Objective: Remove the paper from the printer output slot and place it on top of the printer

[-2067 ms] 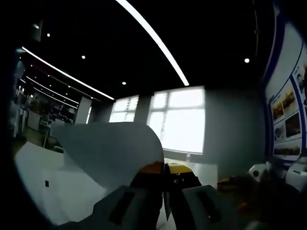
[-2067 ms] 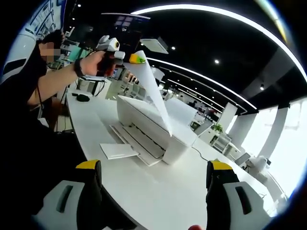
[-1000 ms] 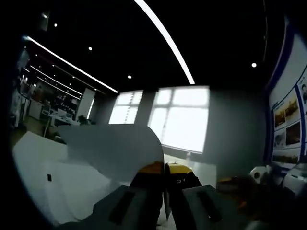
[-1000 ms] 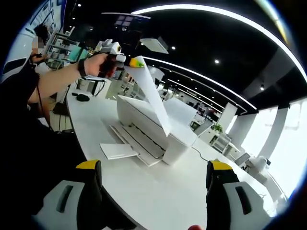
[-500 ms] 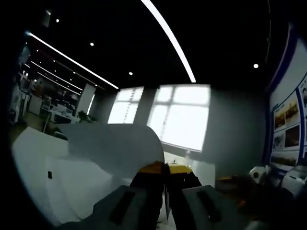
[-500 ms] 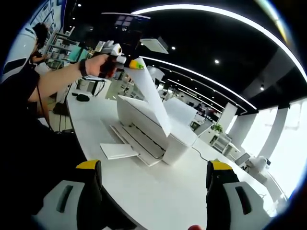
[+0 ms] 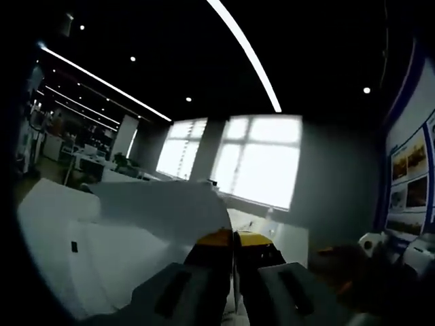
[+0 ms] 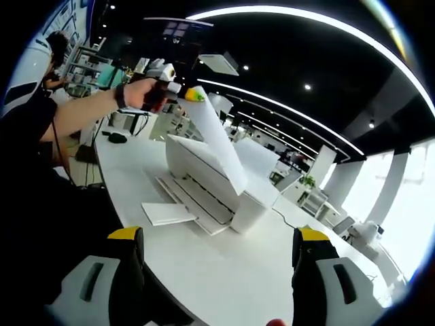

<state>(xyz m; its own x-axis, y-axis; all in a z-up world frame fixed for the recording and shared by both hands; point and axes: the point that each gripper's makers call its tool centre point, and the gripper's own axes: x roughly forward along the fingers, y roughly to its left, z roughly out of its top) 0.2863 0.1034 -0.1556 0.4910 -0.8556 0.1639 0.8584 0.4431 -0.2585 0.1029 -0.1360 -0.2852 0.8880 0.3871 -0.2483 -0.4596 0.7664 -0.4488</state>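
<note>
Paper (image 8: 219, 146), one white sheet, hangs from the left gripper (image 8: 192, 94), pinched at its top corner by the yellow-tipped jaws above the white printer (image 8: 214, 185) on the white desk (image 8: 224, 272). In the left gripper view the left gripper's jaws are closed on the sheet's edge, the sheet curving away to the left. Right gripper (image 8: 217, 252) stands wide, holding nothing, near the desk's near edge. Wall posters (image 7: 410, 176) at right carry photos; their writing is too blurred to read.
</note>
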